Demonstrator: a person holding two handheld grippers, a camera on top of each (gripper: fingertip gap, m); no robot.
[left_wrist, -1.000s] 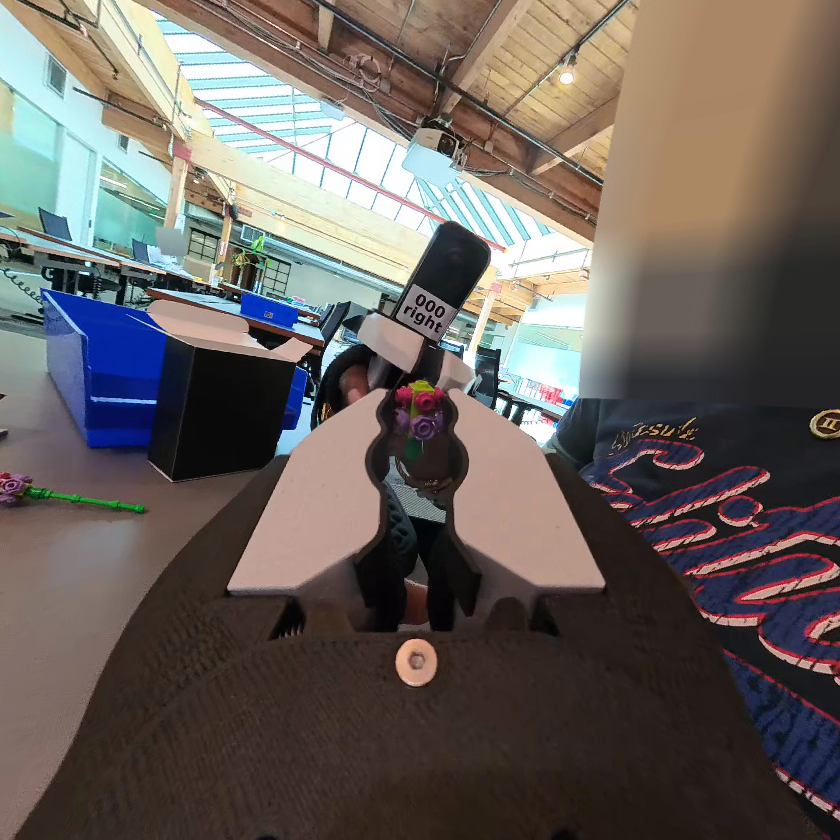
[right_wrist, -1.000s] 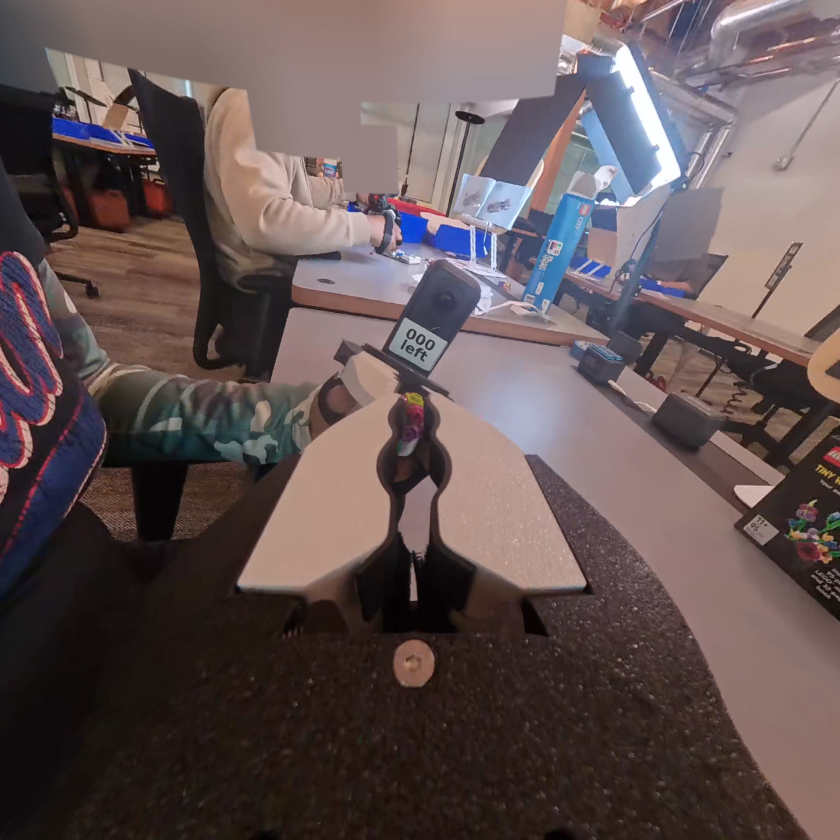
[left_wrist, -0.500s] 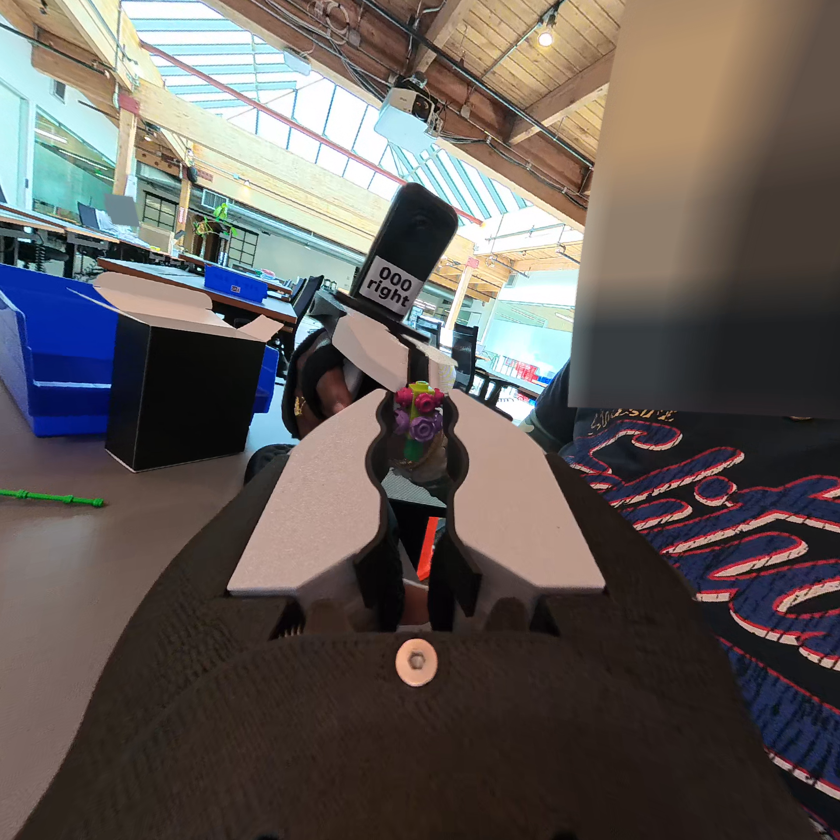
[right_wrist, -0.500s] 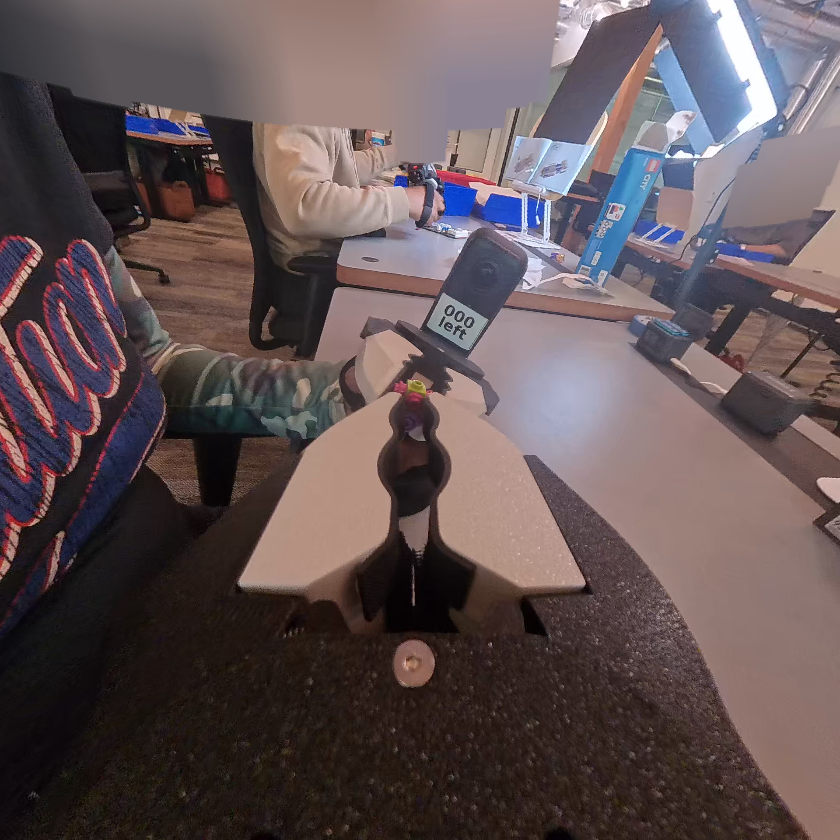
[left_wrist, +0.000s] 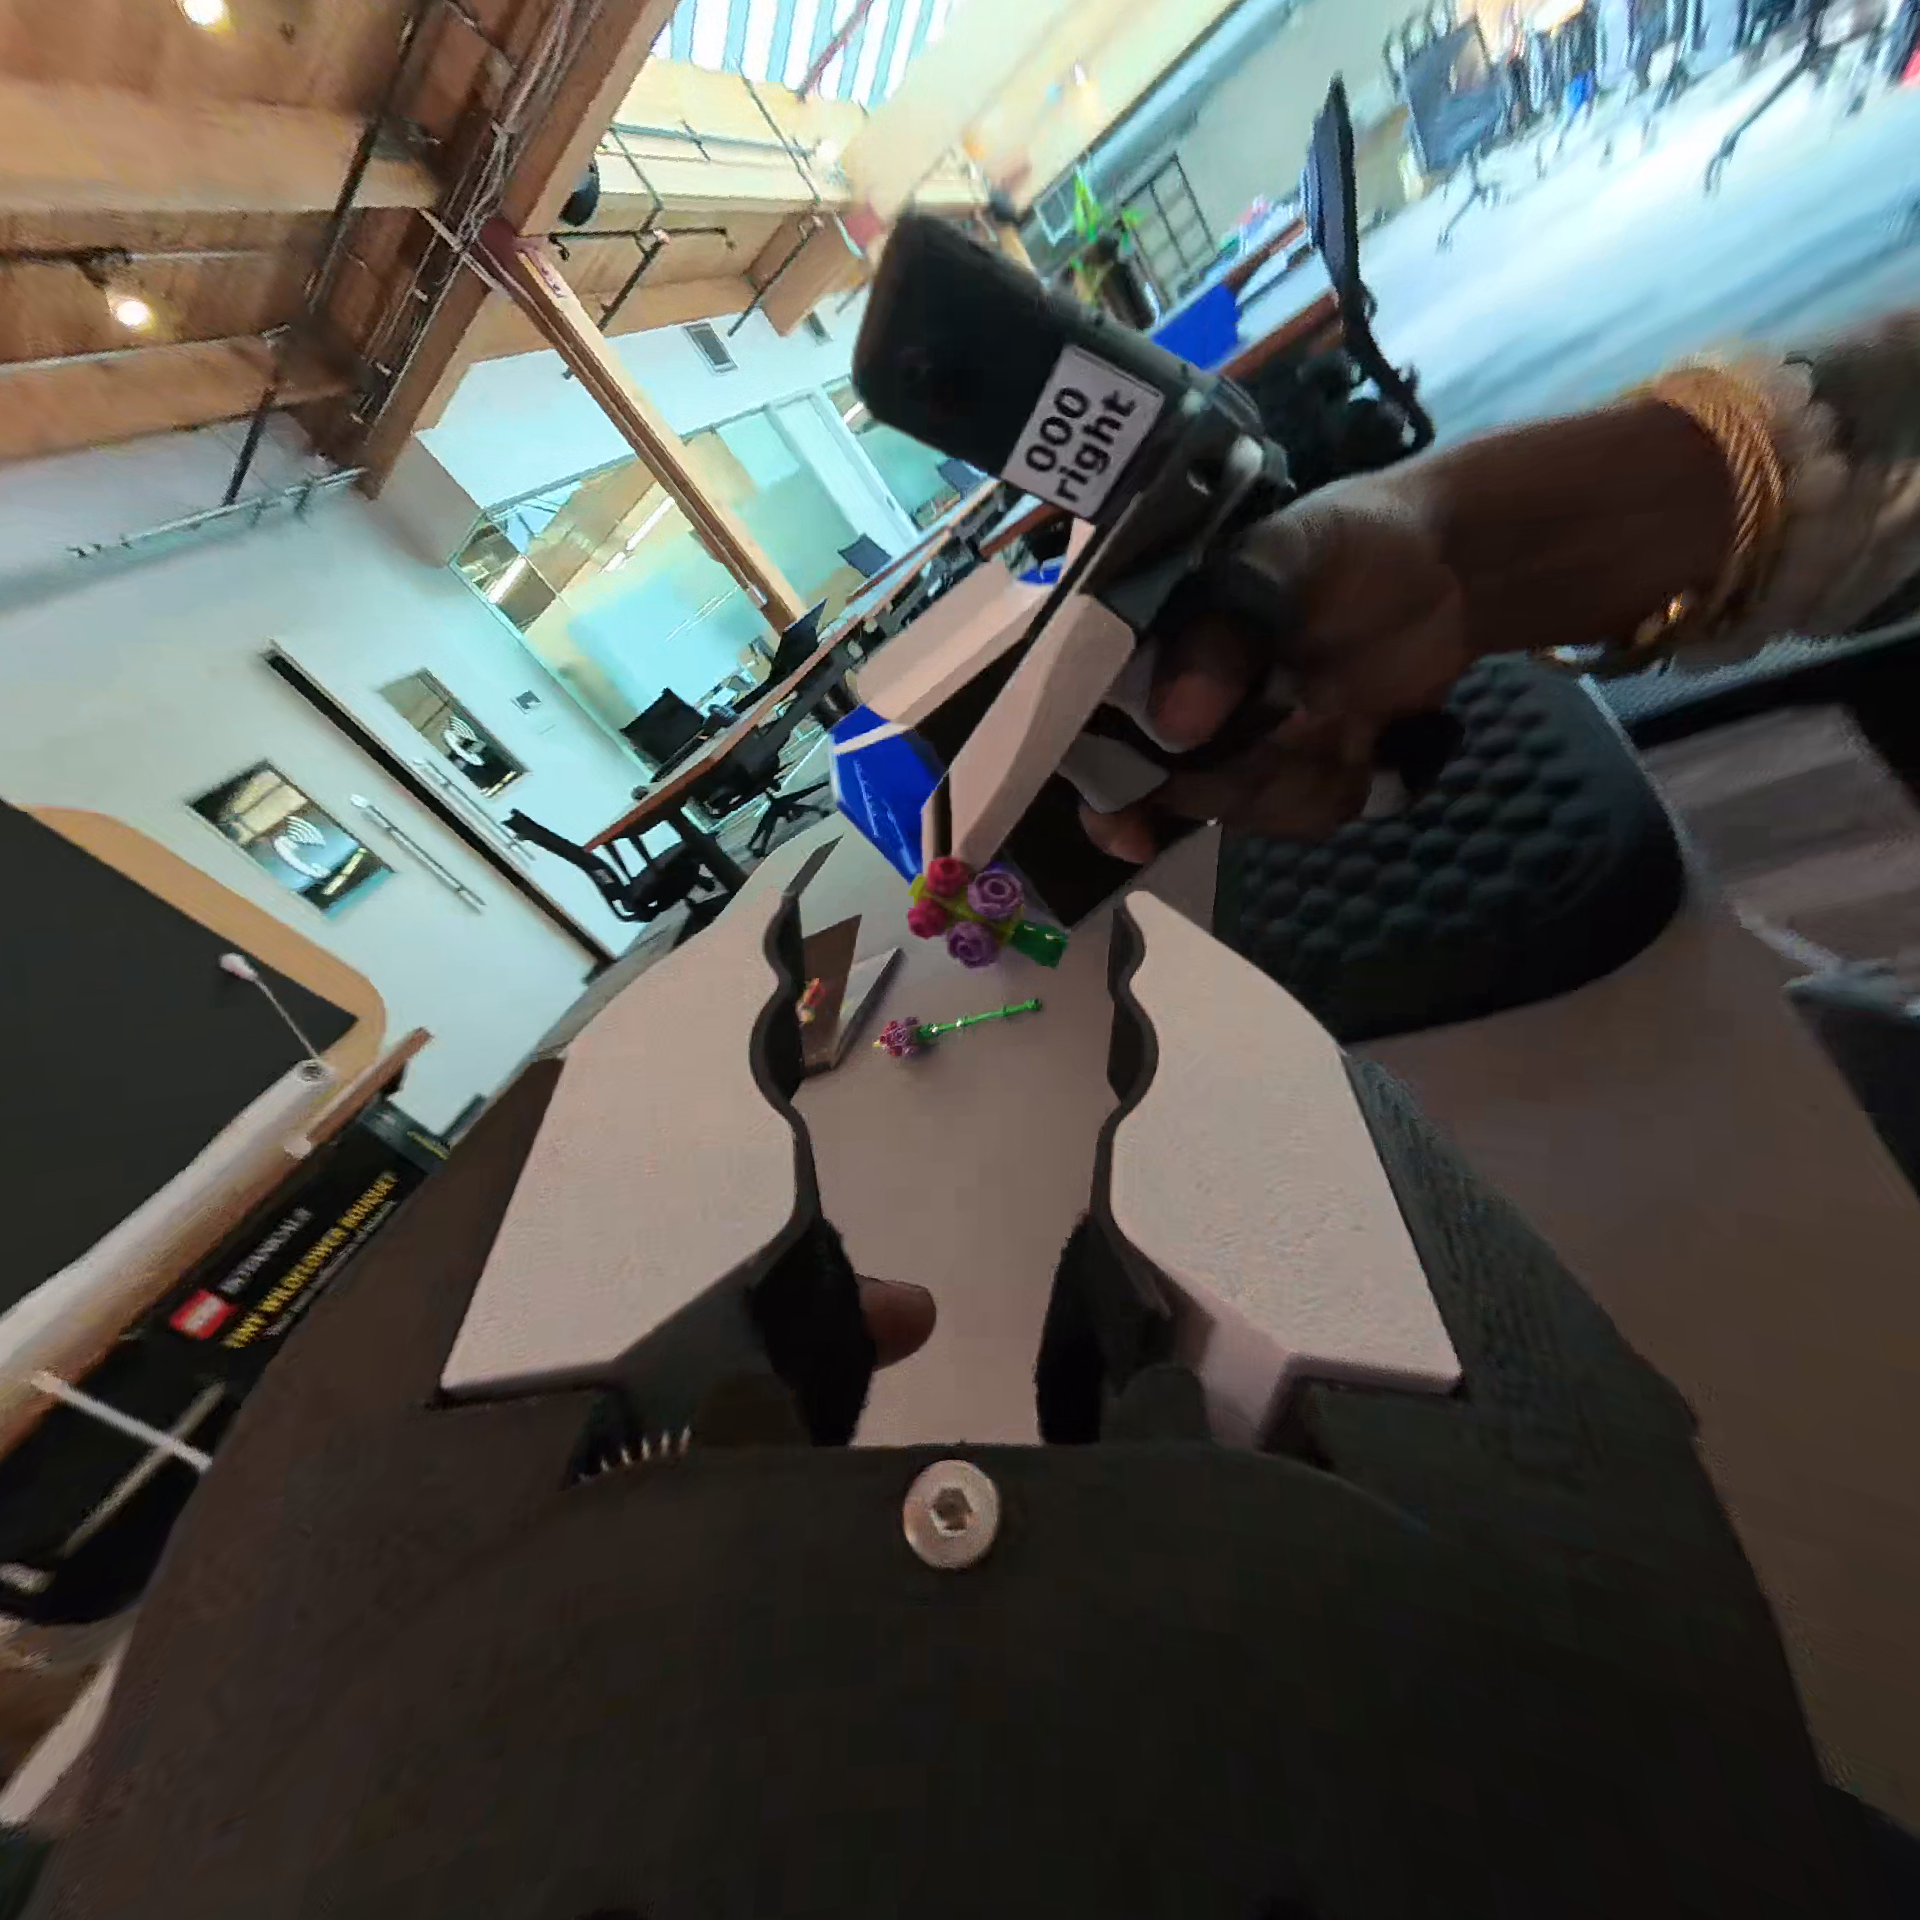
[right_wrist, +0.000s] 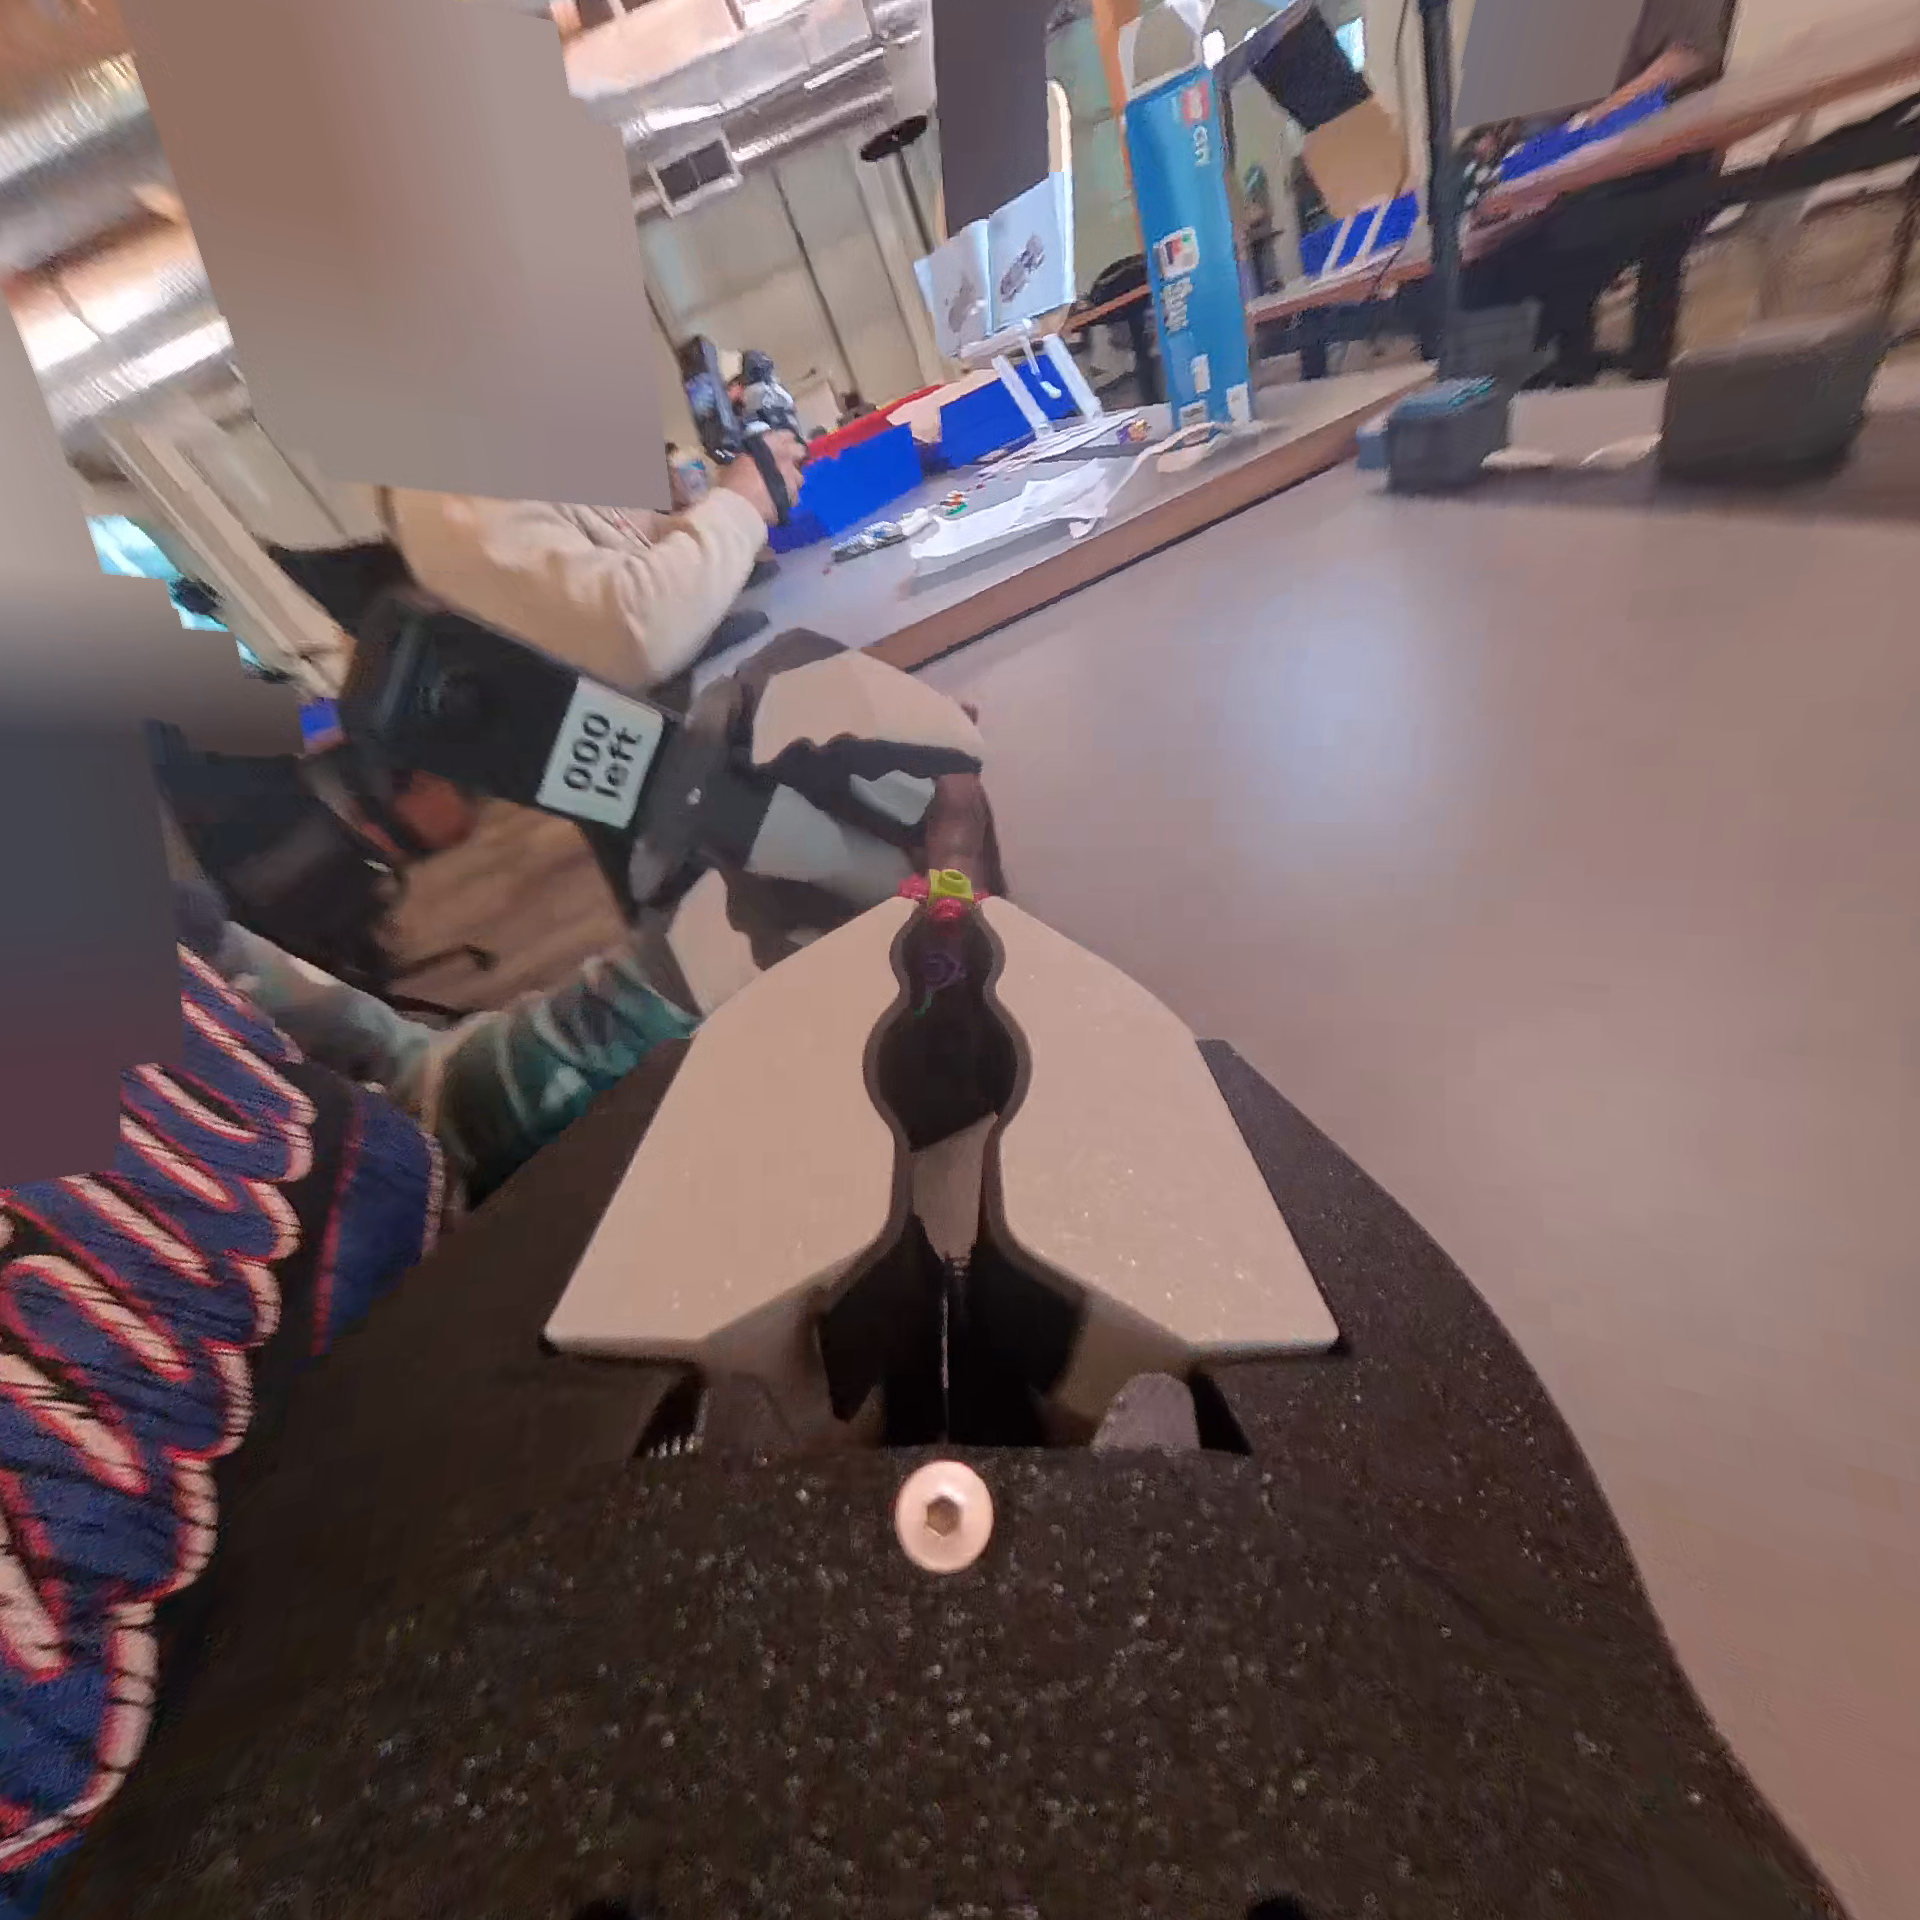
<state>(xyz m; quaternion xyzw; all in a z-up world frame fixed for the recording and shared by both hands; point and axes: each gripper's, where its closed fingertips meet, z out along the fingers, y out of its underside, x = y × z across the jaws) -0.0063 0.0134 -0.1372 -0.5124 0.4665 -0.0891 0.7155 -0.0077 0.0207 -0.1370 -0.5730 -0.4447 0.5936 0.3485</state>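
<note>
Left gripper (left_wrist: 940, 1023) spread wide, nothing between the fingers. Right gripper (right_wrist: 943, 914) pinched on the small brick-built flower cluster (left_wrist: 971, 914), tips clamped tight at its green base. Seen from the left wrist view: cluster up in the air, just past the open left fingertips, blooms pink and purple with a lime centre, a green stub poking out to the right. From the right wrist view only the lime top and a pink bloom peeking over the closed tips.

Handling, as a judgement: very light, hard plastic, stiff, but clipped together from tiny pieces, so likely to pop apart under a sideways squeeze. Smooth studs, slippery for flat pads. Best hold probably on the green stem or base, not the blooms.

Down on the grey table (left_wrist: 1558, 1195): a second flower on a thin green stem (left_wrist: 956, 1029) lying flat, well apart from both grippers. Just left of it a small dark upright booklet or card (left_wrist: 857, 997). Black product box (left_wrist: 260, 1278) at near left. Matte, flat surface. Open office beyond: timber ceiling beams, glass partitions, desks and mesh chairs, another seated person at a far table.
</note>
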